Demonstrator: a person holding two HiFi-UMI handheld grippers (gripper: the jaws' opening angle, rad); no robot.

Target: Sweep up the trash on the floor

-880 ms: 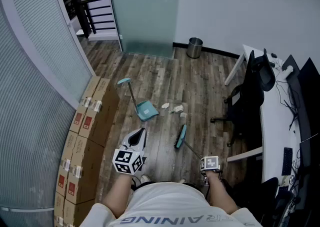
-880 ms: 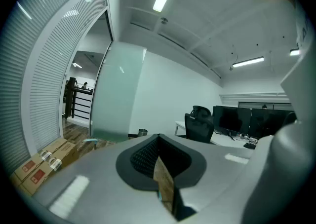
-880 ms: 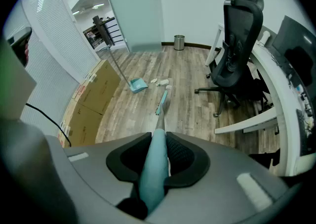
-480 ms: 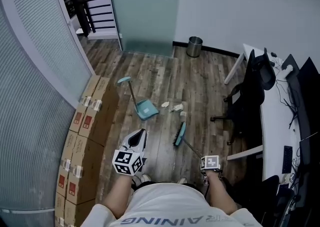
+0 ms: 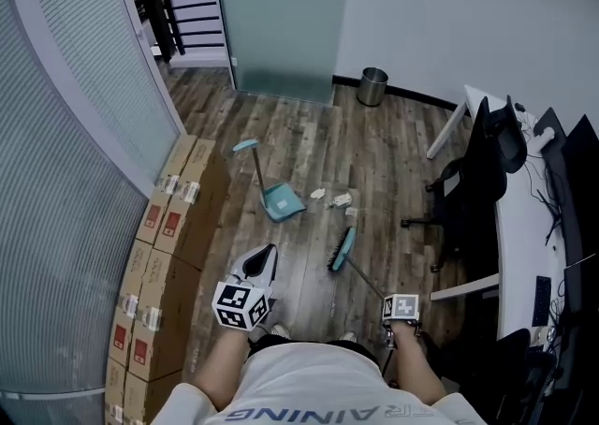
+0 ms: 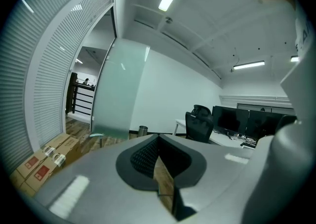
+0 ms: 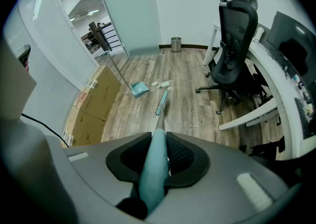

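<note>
- The brown wood-plank floor (image 5: 309, 138) runs from a frosted glass panel (image 5: 281, 11) at its far edge to the person's feet at its near edge.
- A row of taped cardboard boxes (image 5: 161, 250) lines the floor's left edge, against a curved slatted wall.
- A long white desk (image 5: 519, 227) with dark monitors follows the floor's right edge. A black high-backed office chair (image 5: 473, 184) stands just in front of it.
- A teal long-handled dustpan (image 5: 281, 200) sits mid-floor, nearer the boxes than the chair, with its handle upright.
- A teal broom with a slim grey-and-teal handle (image 5: 343, 251) has its head on the planks, to the near right of the dustpan. The handle slants back to the right gripper.
- The right gripper (image 7: 159, 141) points steeply down. Its jaws are clenched on the broom's teal grip, which fills the gap between the pads.
- The left gripper (image 6: 158, 140) is held nearly level above the near floor. Its jaws are pressed together on nothing, with only a thin sliver of floor showing between them.
- A small round metal waste bin (image 5: 372, 86) stands at the far edge against the white wall.
- The trash, a few pale crumpled scraps (image 5: 342, 199), lies mid-floor between dustpan and chair, just beyond the broom head.
</note>
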